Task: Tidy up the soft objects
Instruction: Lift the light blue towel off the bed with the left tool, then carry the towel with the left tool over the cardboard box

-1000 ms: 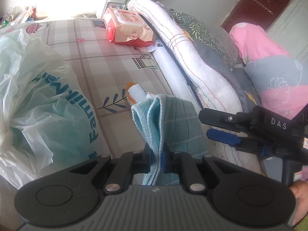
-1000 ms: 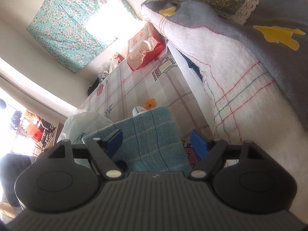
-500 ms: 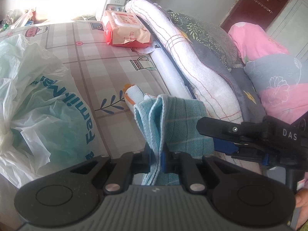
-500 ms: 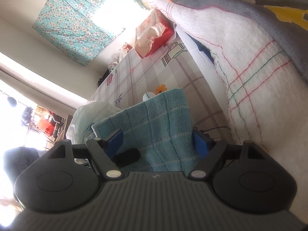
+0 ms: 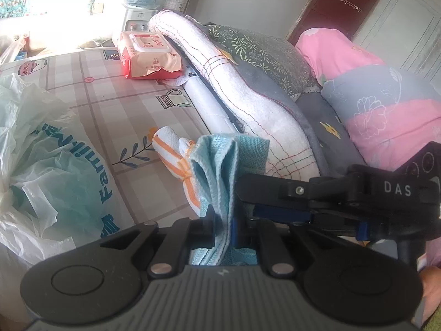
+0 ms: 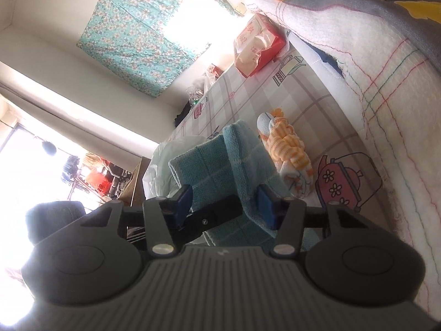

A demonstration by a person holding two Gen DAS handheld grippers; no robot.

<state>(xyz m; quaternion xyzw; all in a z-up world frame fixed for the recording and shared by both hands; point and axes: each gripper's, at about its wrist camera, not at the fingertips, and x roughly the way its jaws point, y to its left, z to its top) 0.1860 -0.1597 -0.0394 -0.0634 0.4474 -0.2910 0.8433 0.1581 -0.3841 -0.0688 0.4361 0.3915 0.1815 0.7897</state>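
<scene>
Your right gripper [image 6: 224,202] has narrowed around the woven teal cloth [image 5: 220,171], not yet clamping. Your left gripper [image 5: 222,227] pinches its bunched folds above the checked table [image 5: 115,110], beside a striped towel [image 5: 171,154].

Hidden, cropped and unreadable items, both wrist views

Teal towel [image 5: 220,165]: lower end concealed behind the left gripper [image 5: 222,227] body; grip point masked by the jaws. Striped cloth [image 5: 171,151]: near half covered by the towel at 3 o'clock. Plastic bag [image 5: 41,160]: cut by the frame at 9 o'clock, lettering partly folded away. Wipes pack [image 5: 148,55]: label print too small to read. Right gripper [image 6: 224,202]: towel [image 6: 209,171] lies between its jaws, contact with the pads unclear; its handle is cropped at 3 o'clock in the left view. Window [image 6: 190,19]: overexposed, nothing legible.
</scene>
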